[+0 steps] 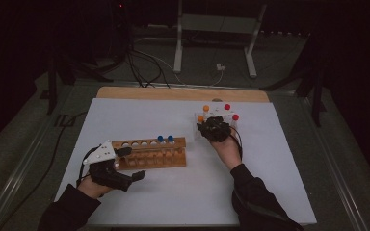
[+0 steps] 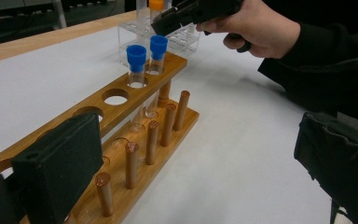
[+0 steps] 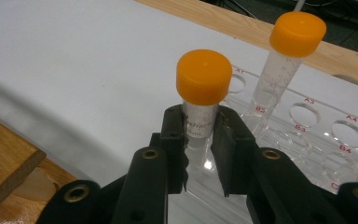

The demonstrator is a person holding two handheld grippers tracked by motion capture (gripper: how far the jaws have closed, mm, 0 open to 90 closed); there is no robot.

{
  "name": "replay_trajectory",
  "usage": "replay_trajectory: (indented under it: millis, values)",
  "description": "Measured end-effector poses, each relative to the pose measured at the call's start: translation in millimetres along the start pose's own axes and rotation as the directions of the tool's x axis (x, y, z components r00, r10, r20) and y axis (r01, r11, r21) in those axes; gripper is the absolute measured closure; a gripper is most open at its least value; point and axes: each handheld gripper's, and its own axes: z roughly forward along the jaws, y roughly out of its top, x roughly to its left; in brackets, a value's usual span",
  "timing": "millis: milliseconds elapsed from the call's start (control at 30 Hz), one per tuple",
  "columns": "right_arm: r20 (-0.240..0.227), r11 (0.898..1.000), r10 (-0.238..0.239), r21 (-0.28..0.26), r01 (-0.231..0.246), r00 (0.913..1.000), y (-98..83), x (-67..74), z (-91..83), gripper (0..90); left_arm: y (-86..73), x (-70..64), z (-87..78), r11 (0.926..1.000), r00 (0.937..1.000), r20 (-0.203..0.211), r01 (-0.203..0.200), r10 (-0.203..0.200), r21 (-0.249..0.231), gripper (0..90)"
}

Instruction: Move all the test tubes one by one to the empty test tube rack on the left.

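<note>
Right gripper (image 3: pixel 199 140) clenched on orange-capped tube (image 3: pixel 201 100), upright in clear rack (image 3: pixel 326 140) at bench far side; long axis vertical. Left gripper (image 2: pixel 191 172) released, beside wooden rack (image 2: pixel 135 126), well apart.

Black right tongs (image 3: pixel 199 154) frame a clear tube with an orange cap (image 3: pixel 203 77), upper centre; a second orange-capped tube (image 3: pixel 297 33) is upper right. The transparent rack (image 3: pixel 321 135) carries red lettering. Two blue-capped tubes (image 2: pixel 147 49) sit in the brown wooden rack (image 2: pixel 135 140) on the white tabletop (image 2: pixel 242 154).
</note>
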Motion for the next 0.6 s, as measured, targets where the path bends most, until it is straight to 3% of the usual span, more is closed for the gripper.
replay_trajectory:
  millis: [433, 600]
  values:
    - [0.018, 0.998, -0.026, -0.06, 0.027, 0.9995, 15.1, 2.2, -19.6, 75.1, 1.2, 0.2, -1.0, 1.0, 1.0, 0.002, 0.006, -0.006, -0.005, 1.9]
    - [0.023, 0.993, -0.031, -0.111, 0.034, 0.9992, 22.6, 3.4, -34.6, 75.1, 1.5, -0.1, -0.2, 1.0, 1.0, 0.007, 0.006, -0.006, -0.004, 1.9]
